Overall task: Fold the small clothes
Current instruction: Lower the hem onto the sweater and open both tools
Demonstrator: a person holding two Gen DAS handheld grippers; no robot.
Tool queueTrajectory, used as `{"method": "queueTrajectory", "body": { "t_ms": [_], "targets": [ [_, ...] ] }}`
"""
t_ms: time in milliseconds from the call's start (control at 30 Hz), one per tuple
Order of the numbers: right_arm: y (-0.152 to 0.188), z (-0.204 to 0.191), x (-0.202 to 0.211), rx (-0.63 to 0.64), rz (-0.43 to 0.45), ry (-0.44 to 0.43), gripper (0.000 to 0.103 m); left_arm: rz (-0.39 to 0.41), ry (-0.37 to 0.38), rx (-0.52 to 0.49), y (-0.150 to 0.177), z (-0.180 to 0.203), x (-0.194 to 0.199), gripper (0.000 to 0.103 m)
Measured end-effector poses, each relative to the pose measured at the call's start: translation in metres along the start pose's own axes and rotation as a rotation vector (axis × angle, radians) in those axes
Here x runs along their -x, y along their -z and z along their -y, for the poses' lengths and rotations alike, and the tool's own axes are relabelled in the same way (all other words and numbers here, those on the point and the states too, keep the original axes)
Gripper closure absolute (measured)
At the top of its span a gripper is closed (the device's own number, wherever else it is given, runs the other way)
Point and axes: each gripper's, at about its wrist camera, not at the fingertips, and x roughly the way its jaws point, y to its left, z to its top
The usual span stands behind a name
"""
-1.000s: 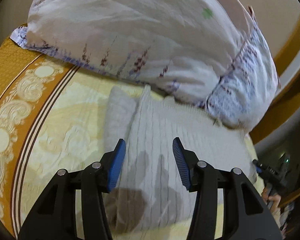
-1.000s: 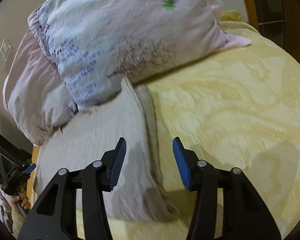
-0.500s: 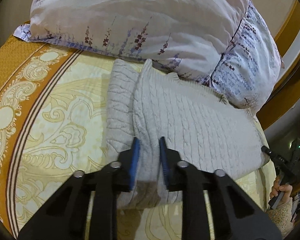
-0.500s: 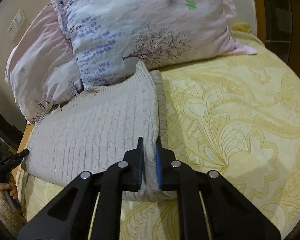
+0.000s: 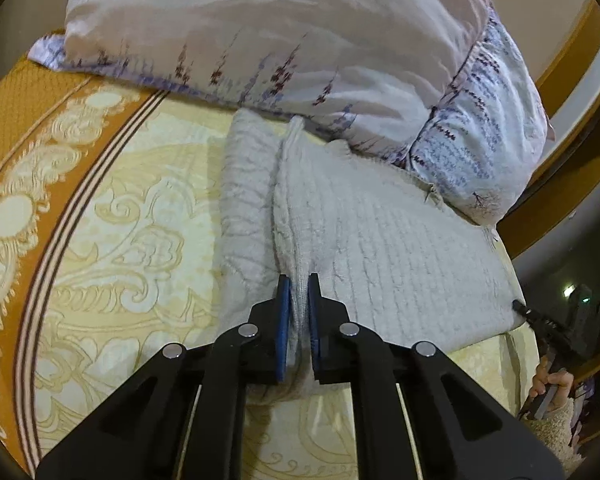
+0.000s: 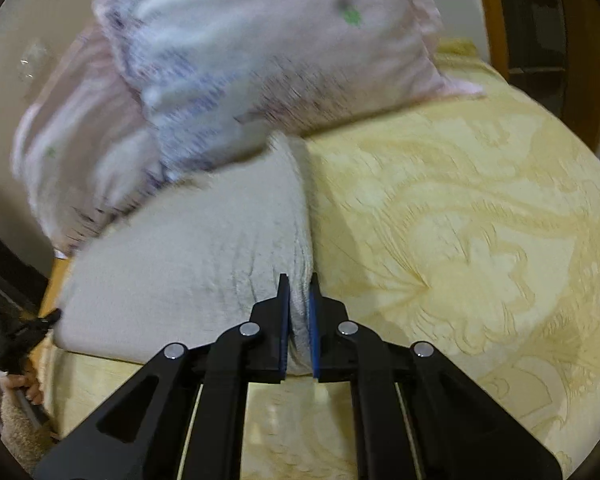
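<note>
A pale grey cable-knit sweater (image 5: pixel 380 248) lies folded on the yellow bedspread, its far edge against the pillows. My left gripper (image 5: pixel 298 280) is shut on the sweater's near left edge, with knit bunched between the blue pads. In the right wrist view the same sweater (image 6: pixel 188 256) spreads to the left. My right gripper (image 6: pixel 299 280) is shut on its near right edge. The right wrist view is blurred by motion.
Two floral pillows (image 5: pixel 300 52) lie behind the sweater, also in the right wrist view (image 6: pixel 240 64). The patterned yellow bedspread (image 5: pixel 112 248) has an orange border at left. A wooden bed frame (image 6: pixel 540 40) stands at the right. The other hand and gripper show at the frame edges (image 5: pixel 548 376).
Both grippers went from open above the sweater to shut on its near edges. The hold is tighter now than half a second ago, and the right view is moving.
</note>
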Motion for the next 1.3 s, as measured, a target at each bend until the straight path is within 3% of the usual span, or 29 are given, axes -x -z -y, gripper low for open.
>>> {"method": "queueTrajectory", "body": {
  "t_ms": [133,233,300,333,367,400,467,633,800,1100,1300],
  "targets": [
    [-0.002,-0.004,-0.004,0.025,0.001,0.022,0.092,0.01,-0.002,0.002,0.003,0.001,-0.001,0.094],
    [-0.008,-0.008,0.002,0.035,0.023,0.051,0.077,0.016,0.005,0.001,0.002,0.004,0.002,0.093],
    [-0.015,-0.011,0.013,0.034,0.078,0.061,0.06,0.027,0.02,0.007,0.001,0.005,0.009,0.091],
    [-0.019,-0.014,0.017,0.039,0.098,0.062,0.06,0.037,0.032,0.01,-0.001,0.005,0.012,0.09],
    [-0.023,-0.019,0.019,0.051,0.115,0.056,0.06,0.049,0.038,0.014,-0.003,0.004,0.016,0.081],
    [-0.026,-0.024,0.021,0.067,0.123,0.041,0.06,0.065,0.04,0.022,-0.007,0.003,0.02,0.061],
    [-0.032,-0.043,0.017,0.115,0.12,0.011,0.06,0.087,0.018,0.05,-0.015,-0.002,0.022,0.044],
    [-0.03,-0.106,-0.019,0.282,0.048,-0.022,0.058,0.03,0.042,0.144,-0.035,-0.019,0.003,0.04],
    [-0.024,-0.148,-0.055,0.358,-0.019,-0.047,0.057,-0.007,0.028,0.143,-0.045,-0.021,-0.015,0.032],
    [-0.008,-0.18,-0.088,0.482,-0.033,0.059,0.046,-0.033,0.021,0.103,-0.048,-0.014,-0.039,0.031],
    [-0.009,-0.179,-0.09,0.479,-0.036,0.049,0.044,-0.032,0.0,0.078,-0.05,-0.005,-0.045,0.031]
  ]
}}
